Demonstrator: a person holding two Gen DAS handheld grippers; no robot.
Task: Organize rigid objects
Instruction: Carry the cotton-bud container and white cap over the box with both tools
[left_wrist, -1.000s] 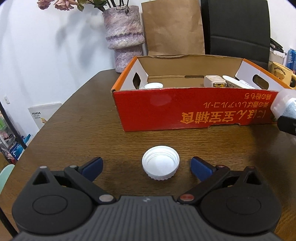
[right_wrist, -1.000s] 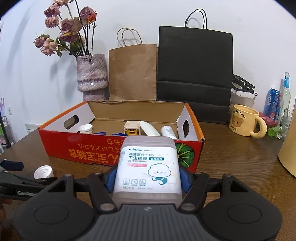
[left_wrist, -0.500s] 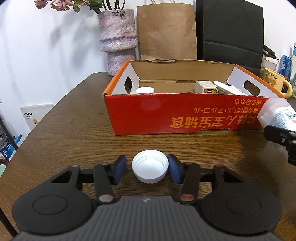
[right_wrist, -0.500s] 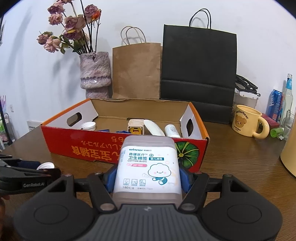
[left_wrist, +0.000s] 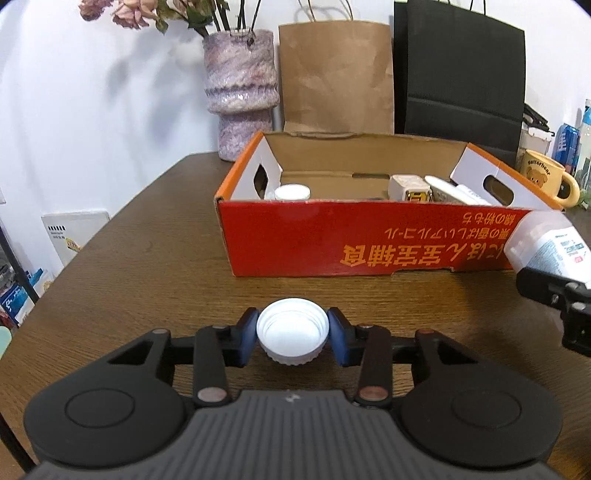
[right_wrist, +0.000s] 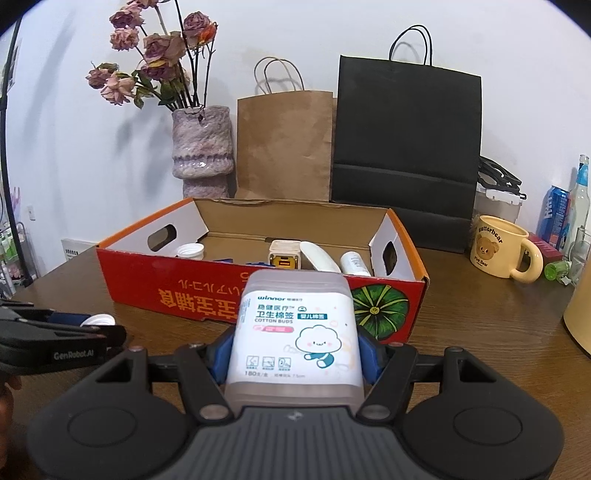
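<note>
At the far edge of the wooden table (right_wrist: 480, 317), a purple vase (right_wrist: 202, 147) of dried roses (right_wrist: 155, 55) stands left, a brown paper bag (right_wrist: 284, 144) and black paper bag (right_wrist: 406, 147) centre, a yellow bear mug (right_wrist: 498, 247) right.

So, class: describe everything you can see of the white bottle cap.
The white bottle cap is round, plastic-looking, with a ribbed outer wall. It sits open side up, showing a hollow inside. It is on the brown wooden table, in front of the red cardboard box. The left gripper is shut on it, blue pads pressing both sides.
</note>
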